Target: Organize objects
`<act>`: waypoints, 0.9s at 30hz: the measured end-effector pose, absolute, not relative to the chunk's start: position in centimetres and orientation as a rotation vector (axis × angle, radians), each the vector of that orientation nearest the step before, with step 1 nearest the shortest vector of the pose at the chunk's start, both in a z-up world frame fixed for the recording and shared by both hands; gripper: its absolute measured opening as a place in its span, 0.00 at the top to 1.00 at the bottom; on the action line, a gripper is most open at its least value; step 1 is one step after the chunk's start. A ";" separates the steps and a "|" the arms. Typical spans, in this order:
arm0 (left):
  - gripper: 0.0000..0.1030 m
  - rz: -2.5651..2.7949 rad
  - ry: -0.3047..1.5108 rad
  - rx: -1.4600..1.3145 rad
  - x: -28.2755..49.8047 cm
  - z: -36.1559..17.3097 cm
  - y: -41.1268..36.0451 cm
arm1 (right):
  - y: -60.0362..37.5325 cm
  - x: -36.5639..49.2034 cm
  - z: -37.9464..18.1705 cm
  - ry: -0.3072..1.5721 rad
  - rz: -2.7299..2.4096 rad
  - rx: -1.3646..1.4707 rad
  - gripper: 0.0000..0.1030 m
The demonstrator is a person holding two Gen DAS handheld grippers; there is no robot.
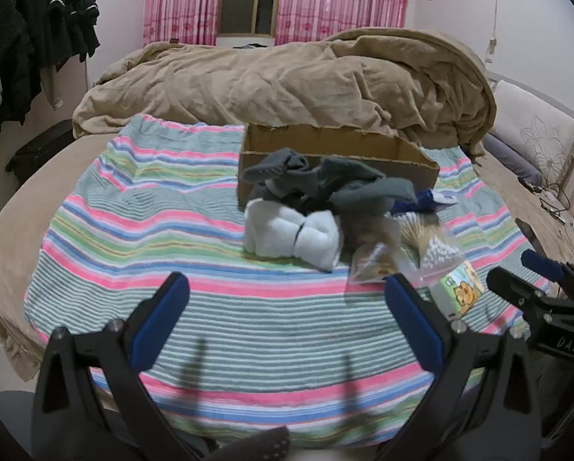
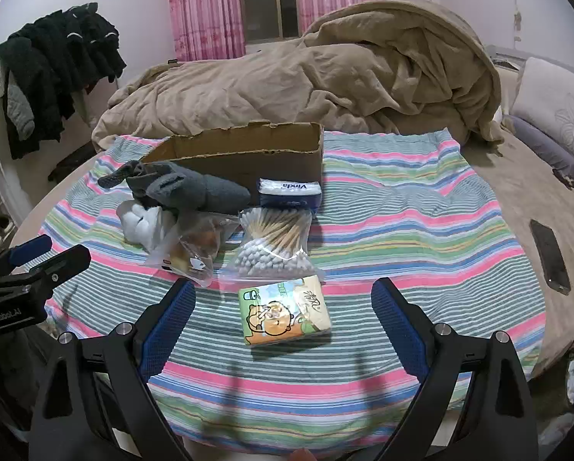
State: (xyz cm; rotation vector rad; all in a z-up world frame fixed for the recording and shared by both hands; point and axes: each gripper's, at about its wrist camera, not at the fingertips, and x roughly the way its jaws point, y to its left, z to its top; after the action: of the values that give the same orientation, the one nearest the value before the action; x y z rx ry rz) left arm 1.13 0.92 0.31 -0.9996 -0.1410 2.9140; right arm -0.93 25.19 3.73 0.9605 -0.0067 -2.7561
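An open cardboard box (image 1: 336, 153) (image 2: 248, 153) stands on a striped cloth (image 1: 171, 211) (image 2: 402, 211) on the bed. In front of it lie grey socks (image 1: 325, 180) (image 2: 187, 188), white socks (image 1: 294, 234) (image 2: 141, 223), a clear snack bag (image 1: 375, 257) (image 2: 194, 249), a bag of cotton swabs (image 1: 429, 242) (image 2: 275, 242), a cartoon tissue pack (image 1: 459, 288) (image 2: 285, 315) and a blue Vinda tissue pack (image 2: 290, 194). My left gripper (image 1: 287, 288) is open and empty, near the white socks. My right gripper (image 2: 283, 292) is open, its jaws on either side of the cartoon tissue pack.
A crumpled tan blanket (image 1: 287, 77) (image 2: 306, 77) lies behind the box. Dark clothes (image 1: 37, 38) (image 2: 56, 69) hang at the left. A phone (image 2: 550, 255) lies on the bed at the right, pillows (image 2: 555, 115) beyond it. Pink curtains (image 2: 298, 0) hang at the back.
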 end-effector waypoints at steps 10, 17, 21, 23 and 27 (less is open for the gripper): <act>0.01 2.911 -0.233 -0.997 1.0 0.2 0.1 | 25.1 -1.0 3.7 -0.003 -2.757 0.965 0.08; 0.01 2.923 -0.177 -1.017 0.8 -0.5 0.5 | 25.1 -1.0 3.6 0.005 -2.748 0.966 0.08; 0.01 2.921 -0.163 -1.022 0.7 -0.8 0.6 | 25.1 -1.0 3.6 0.006 -2.749 0.963 0.08; 0.01 2.924 -0.150 -1.021 0.7 -0.9 0.6 | 25.1 -1.0 3.4 0.007 -2.750 0.968 0.08; 0.01 2.919 -0.144 -1.026 0.7 -1.0 0.6 | 25.2 -1.1 3.3 0.004 -2.749 0.968 0.08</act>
State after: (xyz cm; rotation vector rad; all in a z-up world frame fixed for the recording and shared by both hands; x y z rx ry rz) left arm 0.70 0.61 -1.01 -1.0263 -0.1445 2.9194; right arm -1.11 25.20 3.35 0.9680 0.0038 -2.7489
